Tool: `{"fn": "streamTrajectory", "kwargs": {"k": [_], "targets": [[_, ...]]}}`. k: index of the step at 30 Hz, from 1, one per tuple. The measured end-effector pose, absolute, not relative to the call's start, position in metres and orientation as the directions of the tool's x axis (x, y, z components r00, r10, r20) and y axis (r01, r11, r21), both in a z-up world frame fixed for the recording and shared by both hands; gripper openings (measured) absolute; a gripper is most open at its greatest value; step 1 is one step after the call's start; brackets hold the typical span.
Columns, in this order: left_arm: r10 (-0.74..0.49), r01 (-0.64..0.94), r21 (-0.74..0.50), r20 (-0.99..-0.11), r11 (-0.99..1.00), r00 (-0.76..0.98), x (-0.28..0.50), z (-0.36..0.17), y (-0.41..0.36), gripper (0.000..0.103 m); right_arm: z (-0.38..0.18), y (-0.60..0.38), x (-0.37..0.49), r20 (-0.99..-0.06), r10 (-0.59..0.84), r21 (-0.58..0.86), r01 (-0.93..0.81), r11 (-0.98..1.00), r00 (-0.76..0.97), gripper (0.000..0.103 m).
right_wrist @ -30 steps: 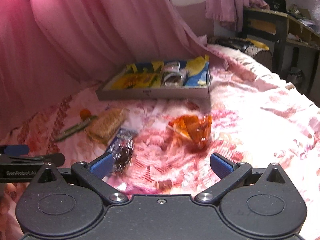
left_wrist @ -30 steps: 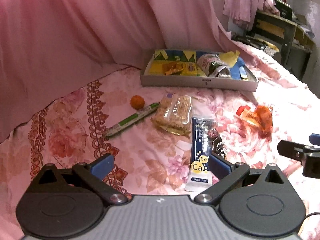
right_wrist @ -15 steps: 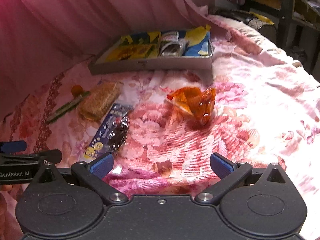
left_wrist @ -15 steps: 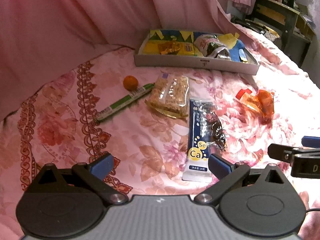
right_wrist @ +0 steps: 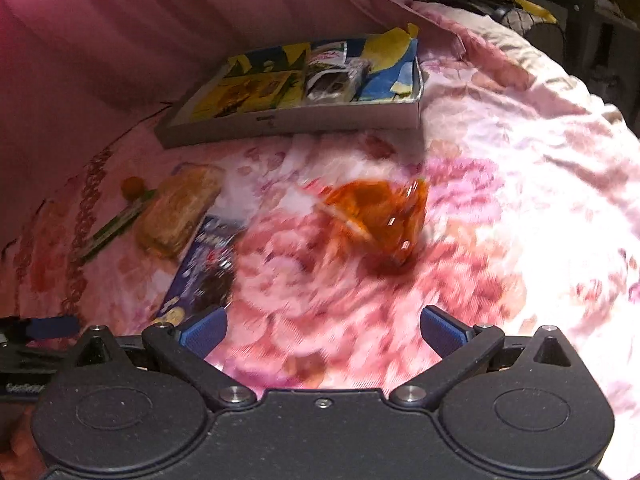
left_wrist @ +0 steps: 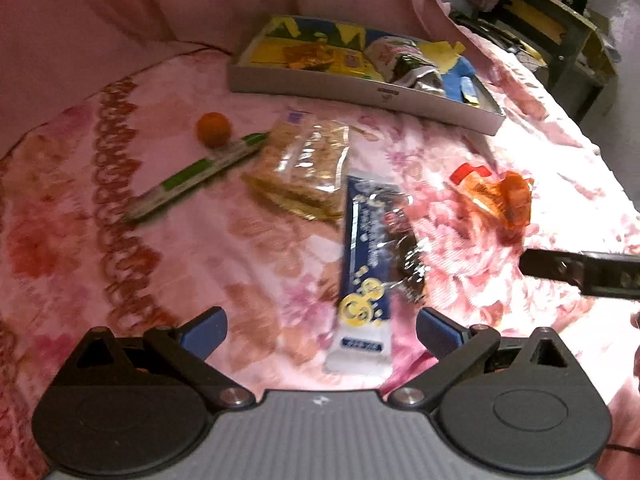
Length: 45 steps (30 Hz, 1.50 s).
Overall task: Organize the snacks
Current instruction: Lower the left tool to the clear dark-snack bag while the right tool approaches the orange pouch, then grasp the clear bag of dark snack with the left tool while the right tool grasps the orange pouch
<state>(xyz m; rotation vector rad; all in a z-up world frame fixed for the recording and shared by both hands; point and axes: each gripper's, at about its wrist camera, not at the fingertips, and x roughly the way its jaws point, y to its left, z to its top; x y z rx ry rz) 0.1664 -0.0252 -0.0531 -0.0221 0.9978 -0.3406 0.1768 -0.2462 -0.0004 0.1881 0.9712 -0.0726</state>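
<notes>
The snacks lie loose on a pink flowery bed cover [left_wrist: 256, 264]. In the middle of the left wrist view is a long blue packet [left_wrist: 366, 256] with yellow circles near its bottom. A dark shiny wrapper [left_wrist: 408, 256] lies on its right edge. Up and left of it sits a clear pack of brown crackers [left_wrist: 308, 164], touching the blue packet's top. Left of the crackers lies a green and white stick [left_wrist: 196, 176], and a small orange ball [left_wrist: 214, 130] sits just beside the stick's far end. At the right of the frame is an orange crinkly bag [left_wrist: 496, 196], well apart from the others, with bare cover all around it.

At the top of the frame stands a flat grey box [left_wrist: 360, 90]. It has low walls and an open top. Inside are yellow and blue packets and a shiny silver bag [left_wrist: 412, 66]. There is bare cover between the box and the loose snacks.

The left gripper [left_wrist: 322, 328] is wide open and holds nothing; the blue packet's bottom end lies between its tips. The right gripper [right_wrist: 323, 327] is wide open too and holds nothing. The orange bag lies ahead of it, blurry, in the middle of the right wrist view.

A pink curtain [left_wrist: 160, 4] hangs behind the bed.
</notes>
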Motion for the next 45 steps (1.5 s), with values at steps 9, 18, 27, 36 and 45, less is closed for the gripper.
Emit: {"fn": "streamTrajectory", "kwargs": {"k": [9,18,27,36,45], "targets": [[-0.337,0.417,-0.128,-0.810,0.900,0.480,0.186,-0.068,-0.065,0.103,-0.020,-0.266,0.226,-0.838,-0.029,0.063,0.151,0.987,0.545,0.102],[-0.328,0.435,-0.101,-0.811,0.895,0.485,0.207,-0.081,-0.078,0.103,-0.041,-0.271,0.260,-0.853,-0.043,0.049,0.162,0.986,0.520,0.098],[-0.352,0.471,-0.069,-0.760,0.879,0.547,0.194,-0.073,-0.084,0.094,-0.046,-0.272,0.266,-0.849,-0.024,0.081,0.175,0.981,0.528,0.085],[-0.351,0.536,-0.005,-0.762,0.844,0.544,0.183,-0.076,-0.099,0.069,-0.043,-0.263,0.264,-0.841,-0.036,0.038,0.127,0.991,0.540,0.064],[-0.329,0.550,0.066,-0.740,0.833,0.587,0.175,-0.075,-0.105,0.061,-0.043,-0.258,0.263,-0.838,-0.041,0.017,0.101,0.995,0.544,0.063]]}}
